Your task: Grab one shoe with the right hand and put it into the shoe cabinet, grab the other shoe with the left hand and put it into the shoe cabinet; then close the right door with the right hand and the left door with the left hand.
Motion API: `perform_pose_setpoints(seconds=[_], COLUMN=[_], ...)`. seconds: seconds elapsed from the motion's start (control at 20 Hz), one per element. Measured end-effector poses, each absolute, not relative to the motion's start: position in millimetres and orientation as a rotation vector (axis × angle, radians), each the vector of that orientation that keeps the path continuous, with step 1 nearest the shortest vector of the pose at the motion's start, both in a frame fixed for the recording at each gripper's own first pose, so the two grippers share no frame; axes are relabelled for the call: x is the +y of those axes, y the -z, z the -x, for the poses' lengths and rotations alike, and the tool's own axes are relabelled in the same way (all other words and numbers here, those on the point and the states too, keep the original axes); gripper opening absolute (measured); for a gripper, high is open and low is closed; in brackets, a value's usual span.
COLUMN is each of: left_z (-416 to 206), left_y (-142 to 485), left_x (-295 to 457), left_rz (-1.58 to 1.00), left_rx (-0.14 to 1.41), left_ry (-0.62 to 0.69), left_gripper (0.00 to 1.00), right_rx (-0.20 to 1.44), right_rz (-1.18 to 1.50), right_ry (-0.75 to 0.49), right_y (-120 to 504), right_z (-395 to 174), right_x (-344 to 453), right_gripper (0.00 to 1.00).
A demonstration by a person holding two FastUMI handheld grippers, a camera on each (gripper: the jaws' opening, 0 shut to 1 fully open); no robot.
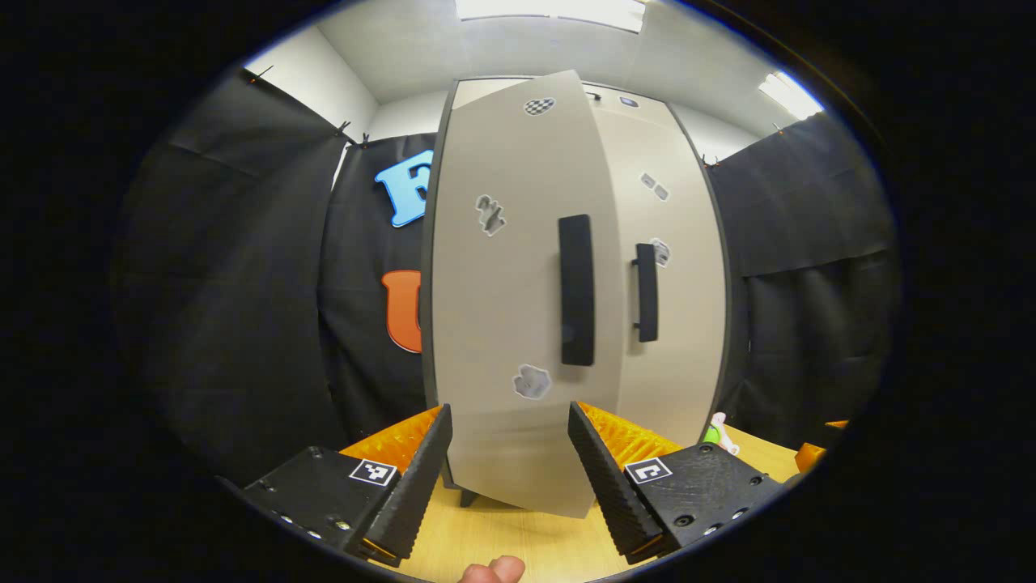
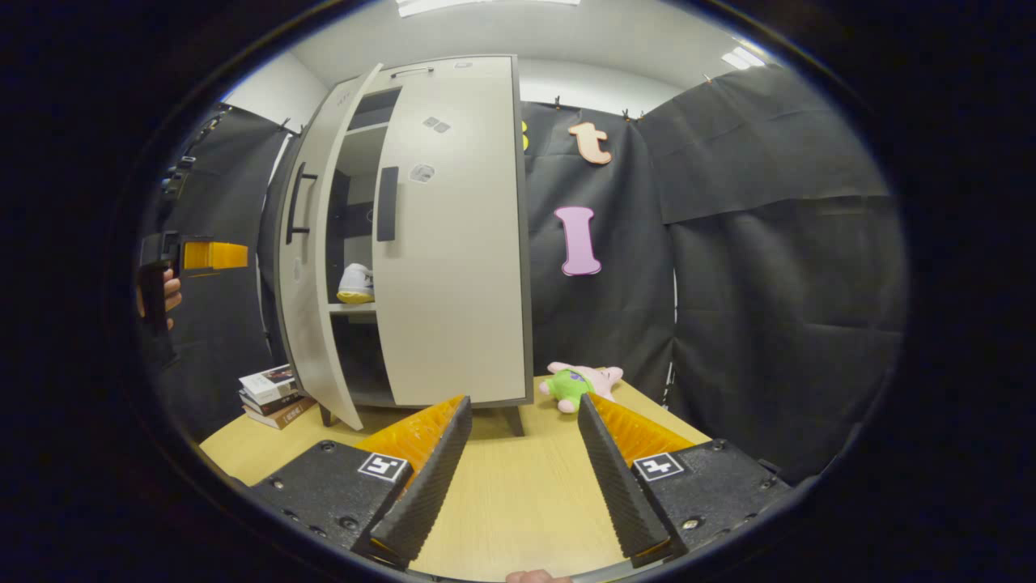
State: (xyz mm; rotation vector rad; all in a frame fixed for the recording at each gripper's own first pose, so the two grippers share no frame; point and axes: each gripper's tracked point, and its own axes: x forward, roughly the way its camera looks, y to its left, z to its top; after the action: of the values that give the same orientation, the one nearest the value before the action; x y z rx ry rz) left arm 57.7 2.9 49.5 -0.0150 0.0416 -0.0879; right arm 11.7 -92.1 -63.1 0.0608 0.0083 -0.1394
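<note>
The beige shoe cabinet (image 2: pixel 453 243) stands on a wooden table. Its right door (image 1: pixel 672 267) is closed and its left door (image 1: pixel 518 267) is ajar, swung partway out. Through the gap a white shoe (image 2: pixel 356 283) with a yellow sole rests on the middle shelf. My left gripper (image 1: pixel 510 478) is open, just in front of the left door's lower edge, below its black handle (image 1: pixel 576 290). In the right gripper view the left gripper (image 2: pixel 214 256) hangs in a hand left of that door. My right gripper (image 2: pixel 518 478) is open and empty above the table, well back from the cabinet.
A pink and green plush toy (image 2: pixel 579 382) lies on the table (image 2: pixel 510 502) by the cabinet's right foot. A small stack of books (image 2: pixel 271 393) sits left of the cabinet. Black cloth walls surround the booth.
</note>
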Motion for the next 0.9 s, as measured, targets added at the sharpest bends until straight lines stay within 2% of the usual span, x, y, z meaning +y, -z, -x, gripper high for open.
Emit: perform_pose_setpoints(seconds=[0.4,0.7,0.9], left_z=[-1,33,34], left_y=[-7,46,76], left_x=[-48,-47,-34], left_rz=[0.060,0.129,0.090], left_rx=[0.041,0.135,0.172], left_ry=[0.140,0.096,0.031], left_gripper=[0.87,0.87,0.87], right_rx=[0.009,0.009,0.016], right_rz=[-0.051,-0.043,-0.041], right_ry=[0.106,0.074,0.048], right_y=[66,70,72], right_z=[-7,-6,-8], right_x=[-78,-65,-56], right_gripper=[0.87,0.87,0.87])
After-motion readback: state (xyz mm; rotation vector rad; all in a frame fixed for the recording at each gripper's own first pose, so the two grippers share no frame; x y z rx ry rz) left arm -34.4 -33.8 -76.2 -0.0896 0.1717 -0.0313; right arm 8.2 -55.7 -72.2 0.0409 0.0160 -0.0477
